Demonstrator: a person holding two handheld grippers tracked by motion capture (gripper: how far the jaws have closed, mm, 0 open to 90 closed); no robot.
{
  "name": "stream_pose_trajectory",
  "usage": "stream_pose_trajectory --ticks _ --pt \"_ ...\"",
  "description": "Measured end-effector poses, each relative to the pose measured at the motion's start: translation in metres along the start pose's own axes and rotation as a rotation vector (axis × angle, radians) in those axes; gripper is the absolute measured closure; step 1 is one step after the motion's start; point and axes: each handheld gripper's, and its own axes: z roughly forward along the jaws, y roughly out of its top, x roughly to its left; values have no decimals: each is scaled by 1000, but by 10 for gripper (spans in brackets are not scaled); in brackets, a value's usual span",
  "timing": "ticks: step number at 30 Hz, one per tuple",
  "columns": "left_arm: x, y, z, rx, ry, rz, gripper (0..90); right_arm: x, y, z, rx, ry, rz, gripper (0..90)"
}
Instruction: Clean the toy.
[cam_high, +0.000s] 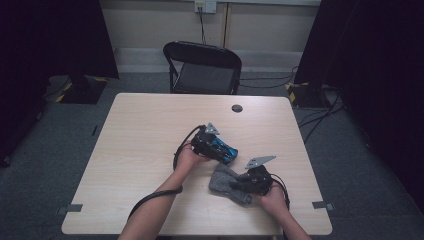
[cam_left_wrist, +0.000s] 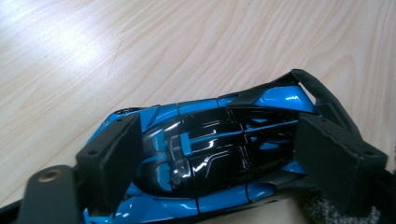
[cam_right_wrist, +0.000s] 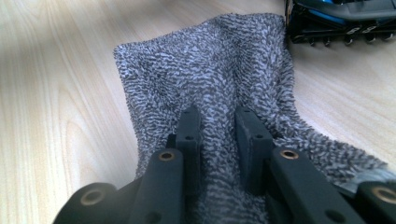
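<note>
Two items in hand: toy car (cam_left_wrist: 210, 154) and grey cloth (cam_right_wrist: 210, 70), just beside each other on the tabletop (cam_high: 150, 130).
Left tongs (cam_left_wrist: 215, 154) straddle the car across its long axis, jaws spread, seemingly released. Right tongs (cam_right_wrist: 219, 135) pinch a cloth fold, forearm low; the car lies just beyond the cloth's far edge.

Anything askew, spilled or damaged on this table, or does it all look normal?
Nothing spilled or broken. The grey cloth lies rumpled, a fold pinched in the right hand-held gripper. The blue toy car sits between the left hand-held gripper's pads, angled across the table.
</note>
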Motion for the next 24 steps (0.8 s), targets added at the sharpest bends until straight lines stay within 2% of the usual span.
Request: stream_pose_trajectory --ticks 1,3,8,10,13,18,19,20,21,24 --pt "1 -1 1 16 6 8 94 -1 0 0 0 5 4 736" --pt "3 -2 2 16 9 -23 52 -1 0 0 0 10 6 736" --pt "4 -3 2 8 1 -11 44 -1 1 0 11 8 3 736" --pt "5 -5 2 -15 -8 -3 42 -2 2 0 13 11 7 742" --pt "5 -7 2 -24 -11 -3 41 -2 4 1 27 11 17 765" --pt "5 -4 2 -6 -10 -5 42 1 8 2 41 -20 -20 777" --pt "5 -4 3 -1 -7 -5 42 1 9 2 43 -20 -20 761" --pt "4 -3 3 6 -4 -7 41 2 9 2 42 -28 -25 708" --pt "4 -3 3 5 -3 -9 41 2 9 3 37 -43 -32 614" --pt "2 -3 4 4 0 -11 25 5 11 4 39 -61 -57 501"
